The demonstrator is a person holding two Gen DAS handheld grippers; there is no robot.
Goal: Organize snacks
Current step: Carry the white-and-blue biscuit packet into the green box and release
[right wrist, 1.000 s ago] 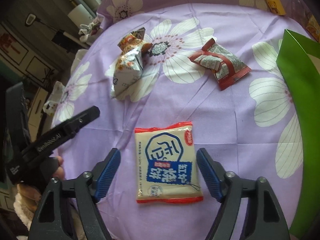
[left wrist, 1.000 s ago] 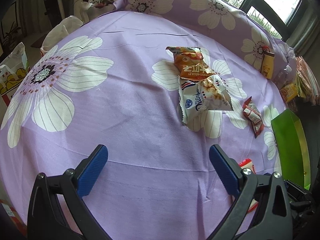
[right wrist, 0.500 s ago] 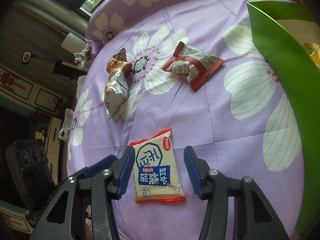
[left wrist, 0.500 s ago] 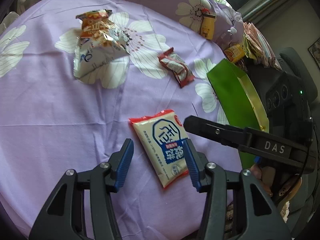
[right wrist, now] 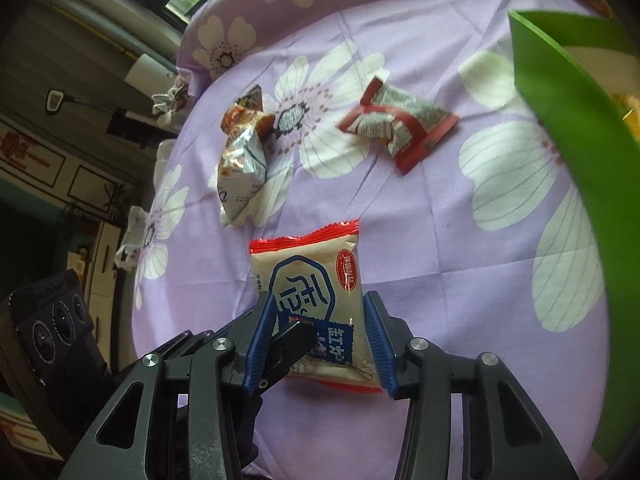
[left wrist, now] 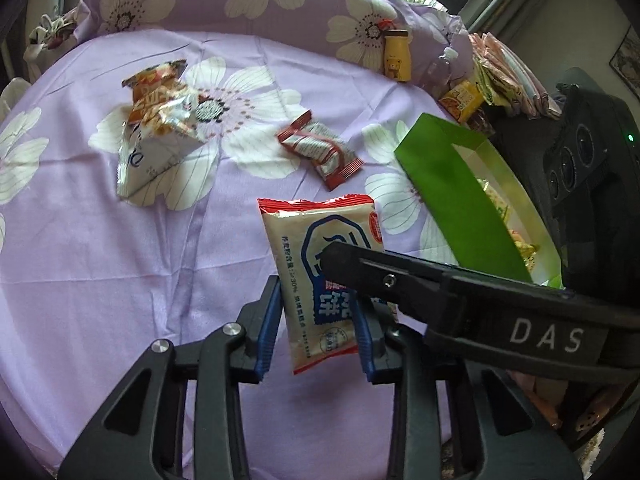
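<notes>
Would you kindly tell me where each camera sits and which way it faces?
Left wrist: on the left gripper, looking forward over the biscuit packet toward the green box; the right gripper's finger crosses.
Right wrist: on the right gripper, facing the same packet and purple cloth.
Shared: packet, red-wrapped snack, box.

A flat cream snack packet with red ends and a blue picture [left wrist: 320, 276] lies on the purple flower sheet [left wrist: 100, 248], close beside the tall green paper box [left wrist: 452, 196]. Farther back lie a small red and silver packet [left wrist: 320, 150] and an orange and silver crinkly bag [left wrist: 160, 128].
</notes>
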